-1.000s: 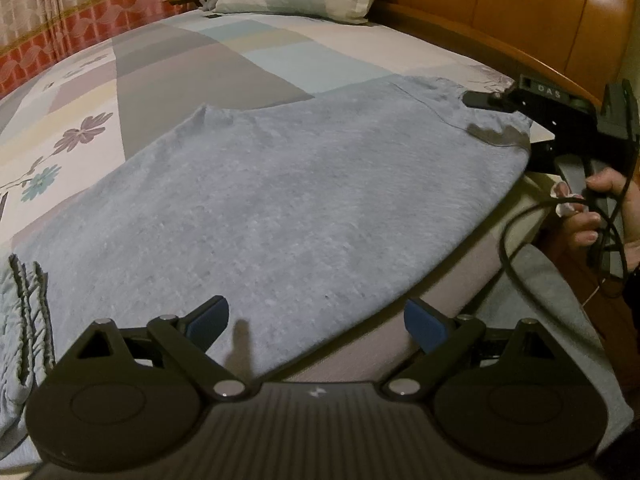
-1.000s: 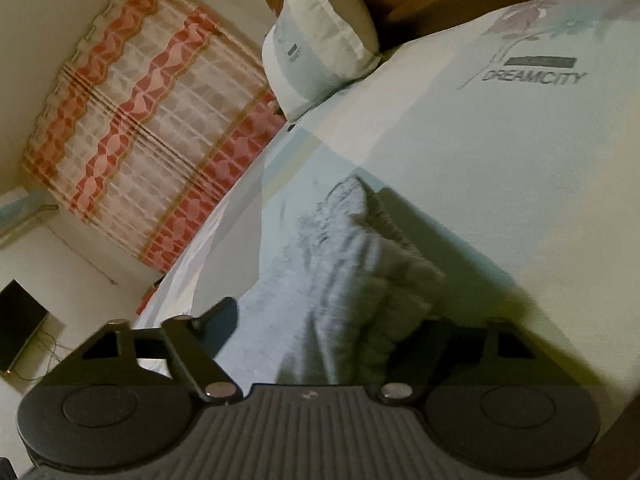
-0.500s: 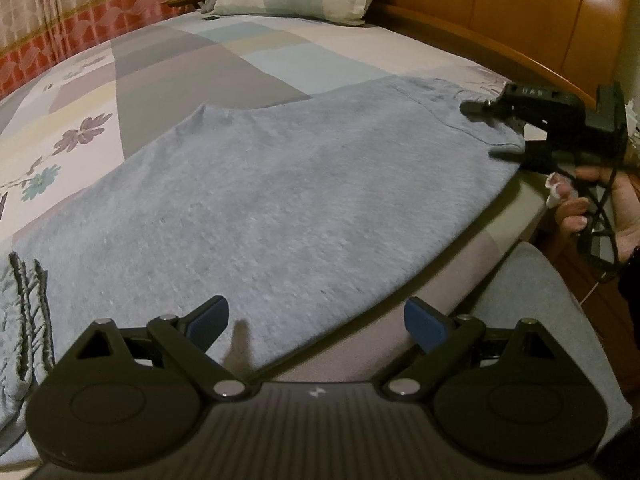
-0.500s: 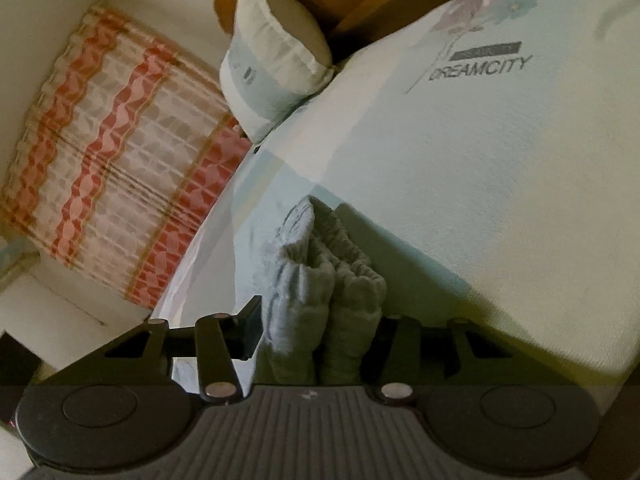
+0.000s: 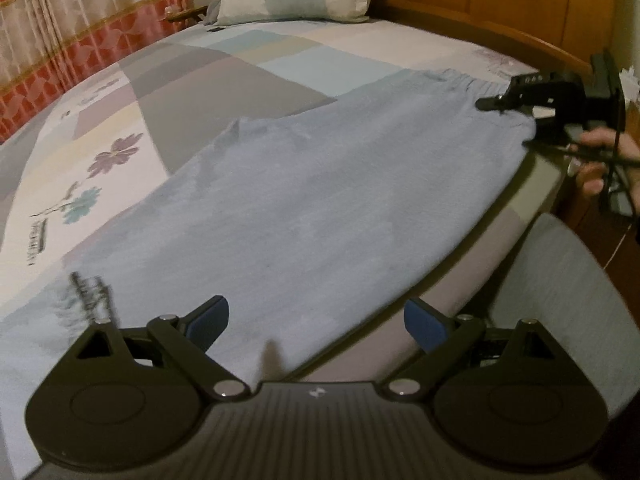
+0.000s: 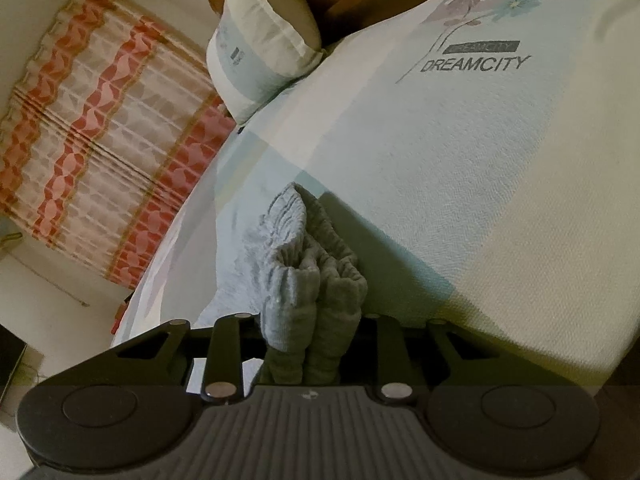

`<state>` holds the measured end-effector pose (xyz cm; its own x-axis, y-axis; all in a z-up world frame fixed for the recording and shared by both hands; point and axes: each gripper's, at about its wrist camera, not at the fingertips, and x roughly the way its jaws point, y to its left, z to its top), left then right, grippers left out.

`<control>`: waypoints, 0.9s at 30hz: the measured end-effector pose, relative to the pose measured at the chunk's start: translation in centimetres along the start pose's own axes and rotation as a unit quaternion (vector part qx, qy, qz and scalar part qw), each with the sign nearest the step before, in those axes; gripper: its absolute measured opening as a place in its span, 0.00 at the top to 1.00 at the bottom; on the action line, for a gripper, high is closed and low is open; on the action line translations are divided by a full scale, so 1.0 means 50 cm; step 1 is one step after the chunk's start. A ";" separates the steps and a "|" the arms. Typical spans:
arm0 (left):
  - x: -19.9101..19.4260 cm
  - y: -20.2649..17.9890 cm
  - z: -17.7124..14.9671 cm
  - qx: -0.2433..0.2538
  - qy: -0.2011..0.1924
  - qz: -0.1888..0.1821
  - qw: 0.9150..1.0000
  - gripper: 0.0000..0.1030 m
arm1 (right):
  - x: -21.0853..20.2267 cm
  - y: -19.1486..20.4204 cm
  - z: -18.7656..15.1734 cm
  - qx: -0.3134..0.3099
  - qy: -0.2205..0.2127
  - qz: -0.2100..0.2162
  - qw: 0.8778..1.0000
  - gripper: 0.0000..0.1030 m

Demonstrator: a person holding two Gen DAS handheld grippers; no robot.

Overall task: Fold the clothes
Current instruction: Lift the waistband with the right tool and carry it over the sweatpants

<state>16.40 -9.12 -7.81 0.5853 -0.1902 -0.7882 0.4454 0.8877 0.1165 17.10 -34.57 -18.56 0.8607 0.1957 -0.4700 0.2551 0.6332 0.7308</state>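
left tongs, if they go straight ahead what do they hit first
Probably the grey garment spread on the bed: the open left tongs point low across it. Depth is unclear.

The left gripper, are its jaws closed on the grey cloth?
No, the left gripper has its jaws wide apart above the grey cloth, with nothing between them.

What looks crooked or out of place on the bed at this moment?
The grey garment lies diagonally, and its near edge hangs past the side of the bed. The right gripper is shut on its bunched waistband; the left gripper is open, holding nothing.
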 end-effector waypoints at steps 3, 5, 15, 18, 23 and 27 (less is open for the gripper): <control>-0.019 0.030 -0.012 0.002 0.009 0.012 1.000 0.08 | -0.002 0.017 0.001 -0.010 0.000 -0.011 1.000 0.66; -0.033 0.052 -0.021 -0.008 0.014 0.010 1.000 0.08 | -0.005 0.030 0.002 -0.016 0.000 -0.017 1.000 0.65; -0.069 0.124 -0.065 -0.021 0.022 0.016 0.999 0.08 | -0.033 0.137 0.007 -0.066 -0.006 0.002 0.998 0.64; -0.077 0.134 -0.070 -0.018 0.019 0.011 1.000 0.08 | -0.044 0.182 -0.002 -0.092 -0.009 0.003 0.996 0.64; -0.089 0.147 -0.082 -0.011 0.008 0.009 1.000 0.08 | -0.061 0.256 -0.020 -0.132 -0.013 0.010 0.991 0.64; -0.100 0.160 -0.093 -0.013 -0.005 0.004 1.000 0.08 | -0.076 0.315 -0.039 -0.162 -0.017 0.021 0.986 0.64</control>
<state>13.88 0.86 -5.73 0.5961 -0.1867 -0.7809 0.4230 0.8997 0.1077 16.98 -23.91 -6.23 0.8833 0.2048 -0.4217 0.0700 0.8318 0.5507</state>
